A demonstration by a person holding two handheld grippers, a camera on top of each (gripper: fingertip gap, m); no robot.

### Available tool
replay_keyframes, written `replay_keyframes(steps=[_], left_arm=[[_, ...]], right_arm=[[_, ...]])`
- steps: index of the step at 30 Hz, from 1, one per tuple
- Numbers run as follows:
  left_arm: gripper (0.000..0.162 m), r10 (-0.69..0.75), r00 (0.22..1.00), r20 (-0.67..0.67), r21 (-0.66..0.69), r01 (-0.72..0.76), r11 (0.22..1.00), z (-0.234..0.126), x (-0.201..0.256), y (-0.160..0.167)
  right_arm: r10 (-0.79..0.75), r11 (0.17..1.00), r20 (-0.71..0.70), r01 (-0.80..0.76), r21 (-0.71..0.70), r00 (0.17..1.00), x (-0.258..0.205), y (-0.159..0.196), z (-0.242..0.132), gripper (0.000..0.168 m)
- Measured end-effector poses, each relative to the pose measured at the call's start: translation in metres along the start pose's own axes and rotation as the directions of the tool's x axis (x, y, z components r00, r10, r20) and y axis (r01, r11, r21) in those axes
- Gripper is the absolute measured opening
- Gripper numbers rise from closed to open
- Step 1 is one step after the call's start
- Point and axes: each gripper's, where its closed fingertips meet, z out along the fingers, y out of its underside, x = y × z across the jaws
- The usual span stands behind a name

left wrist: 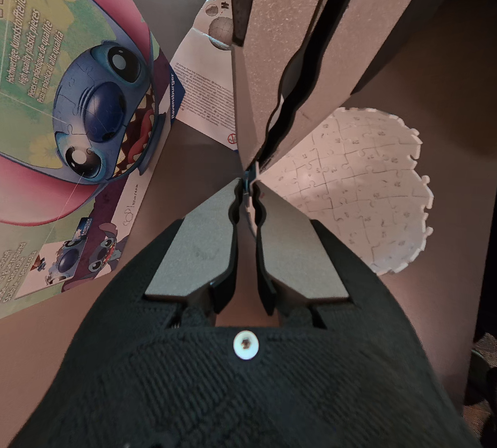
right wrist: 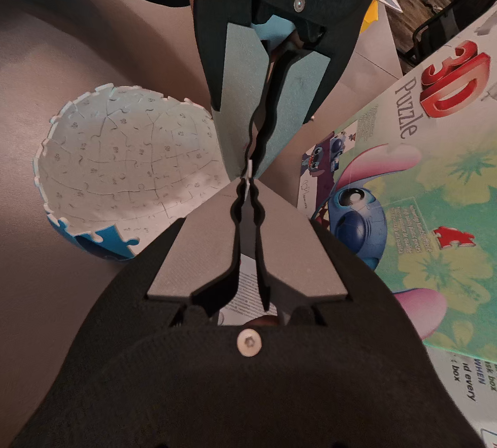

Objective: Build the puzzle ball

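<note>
two grippers meet tip to tip above the table (right wrist: 53, 58), beside the printed box (right wrist: 430, 193) and the half-built puzzle ball (right wrist: 121, 160), a curved plastic shell. left gripper (left wrist: 246, 187) and right gripper (right wrist: 247, 187) both pinch one thin piece (right wrist: 249, 169); keep edges aligned, press gently.

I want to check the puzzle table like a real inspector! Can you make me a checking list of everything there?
Surface: brownish table, bare around the half ball.
Job's things: half-built puzzle ball, open side up, white inside, blue outside; small puzzle piece pinched between both grippers.
Clutter: puzzle box lying flat; printed leaflet beside it.
Grippers: left gripper and right gripper, tips meeting, both shut on the piece.
Cables: nothing seen.
Surroundings: dark furniture legs beyond the table.
</note>
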Motion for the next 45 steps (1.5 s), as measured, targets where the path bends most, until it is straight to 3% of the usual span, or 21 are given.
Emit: replay_keyframes(steps=[8,14,19,26,29,45], left_arm=[[0.001,0.013,1.000,0.015,-0.023,-0.012,1.000,0.003,0.000,0.003],[0.001,0.015,0.999,0.029,-0.020,-0.014,1.000,0.003,-0.002,0.002],[0.001,0.025,0.999,0.043,-0.025,-0.024,0.999,0.004,-0.002,0.002],[0.001,0.018,0.999,0.044,-0.018,-0.017,1.000,0.004,-0.003,0.001],[0.008,0.011,1.000,0.028,-0.018,-0.010,1.000,0.005,0.000,0.001],[0.000,0.037,0.996,0.078,-0.064,-0.032,0.997,0.008,-0.003,0.005]], right_arm=[[0.041,0.999,0.032,-0.041,-0.012,0.999,-0.002,0.006,0.000,0.001],[0.139,0.990,0.089,-0.135,-0.046,0.986,-0.006,0.021,0.005,0.016],[0.136,0.991,0.082,-0.133,-0.032,0.987,-0.007,0.021,0.014,0.003],[0.151,0.988,0.083,-0.149,-0.028,0.985,-0.006,0.021,0.014,0.002],[0.126,0.992,0.065,-0.123,-0.040,0.990,-0.004,0.023,0.013,0.000],[0.156,0.986,0.075,-0.151,-0.073,0.985,-0.006,0.027,0.015,0.000]])
